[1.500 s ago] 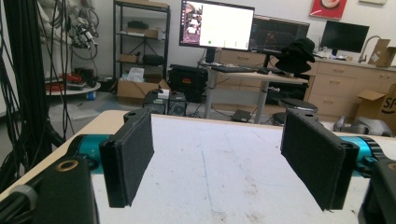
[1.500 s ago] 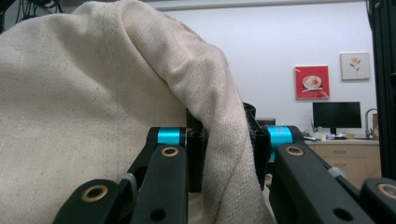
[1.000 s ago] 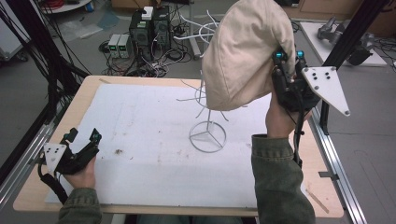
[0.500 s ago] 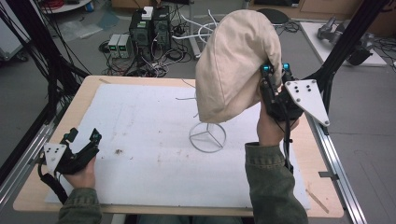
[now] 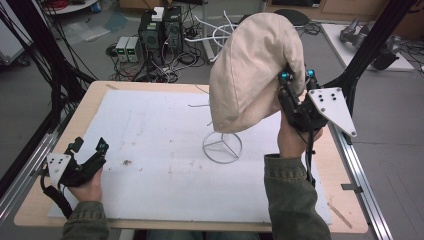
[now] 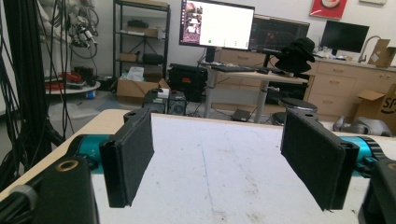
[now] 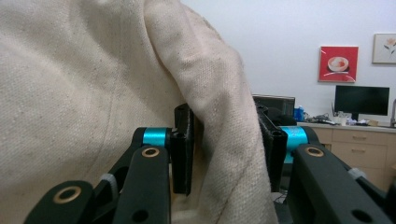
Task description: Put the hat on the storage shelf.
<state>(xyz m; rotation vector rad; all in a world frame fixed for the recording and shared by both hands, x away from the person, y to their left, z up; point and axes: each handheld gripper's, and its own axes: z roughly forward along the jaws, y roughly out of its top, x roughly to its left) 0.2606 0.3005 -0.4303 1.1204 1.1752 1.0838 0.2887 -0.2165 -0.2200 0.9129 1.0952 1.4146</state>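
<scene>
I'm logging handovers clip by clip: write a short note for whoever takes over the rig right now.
Right gripper: its jaws have just been opening, a fold of the beige cloth hat is between them, and whether the pads press on it is unclear.
Left gripper: open, holding nothing, low at the table's near left.
Done: the hat drapes over the wire stand.
Left: probably free the fold and draw the right gripper back.

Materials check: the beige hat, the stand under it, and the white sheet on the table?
Beige hat: looks like woven cotton canvas, matte; coarse weave and stitched seams show in the right gripper view.
Stand: thin white wire, probably painted or coated metal, with a ring base and three spokes.
White sheet: matte and slightly fuzzy, stained; possibly felt or foam, hard to tell.
</scene>
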